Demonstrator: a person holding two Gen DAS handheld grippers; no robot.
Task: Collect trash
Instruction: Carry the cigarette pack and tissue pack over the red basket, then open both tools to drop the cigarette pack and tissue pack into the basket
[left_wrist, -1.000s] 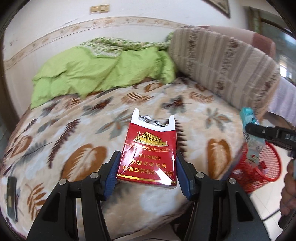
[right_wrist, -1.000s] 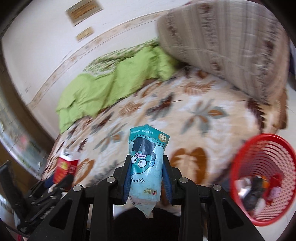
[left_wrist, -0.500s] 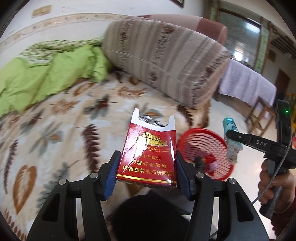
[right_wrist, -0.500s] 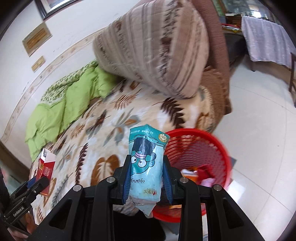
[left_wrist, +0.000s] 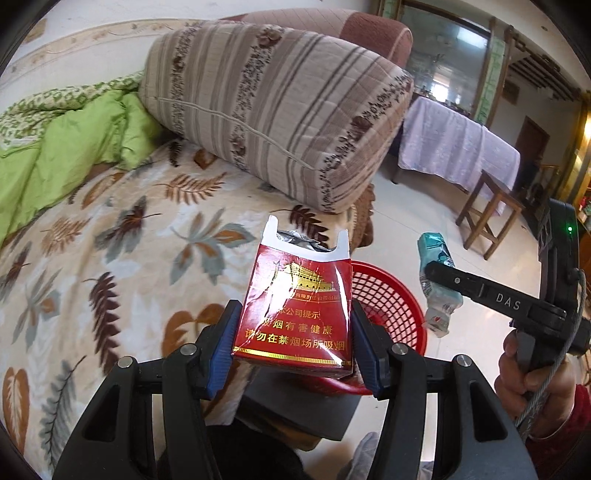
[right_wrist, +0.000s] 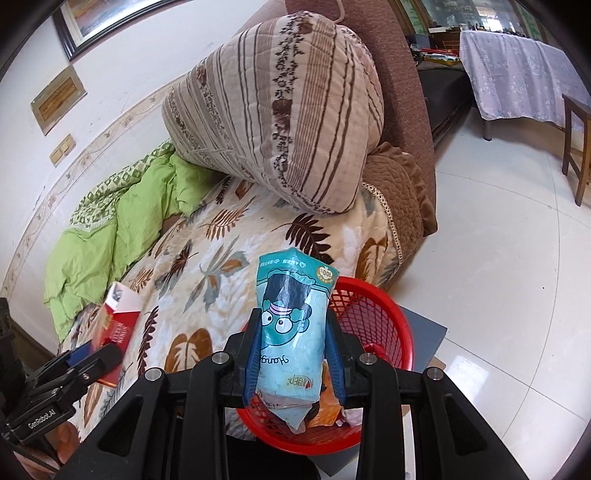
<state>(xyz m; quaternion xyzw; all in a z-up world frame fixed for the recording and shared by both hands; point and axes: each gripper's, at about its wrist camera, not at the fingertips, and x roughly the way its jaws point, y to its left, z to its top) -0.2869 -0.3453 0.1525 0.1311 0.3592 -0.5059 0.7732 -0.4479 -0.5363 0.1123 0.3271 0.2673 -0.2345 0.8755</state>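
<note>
Leaf-print bedspread (left_wrist: 110, 240) far left, red mesh basket (right_wrist: 376, 317) near. Left gripper (left_wrist: 291, 347) clenched on cigarette pack (left_wrist: 295, 310). Right gripper (right_wrist: 291, 362) clenched on teal snack wrapper (right_wrist: 291, 332) above basket.

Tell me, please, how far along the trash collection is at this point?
Done: some litter already lies in the red basket. In hand: the left gripper is shut on the red cigarette pack, and the right gripper is shut on the teal snack wrapper, which hangs in front of the basket. Left: dropping both in.
</note>
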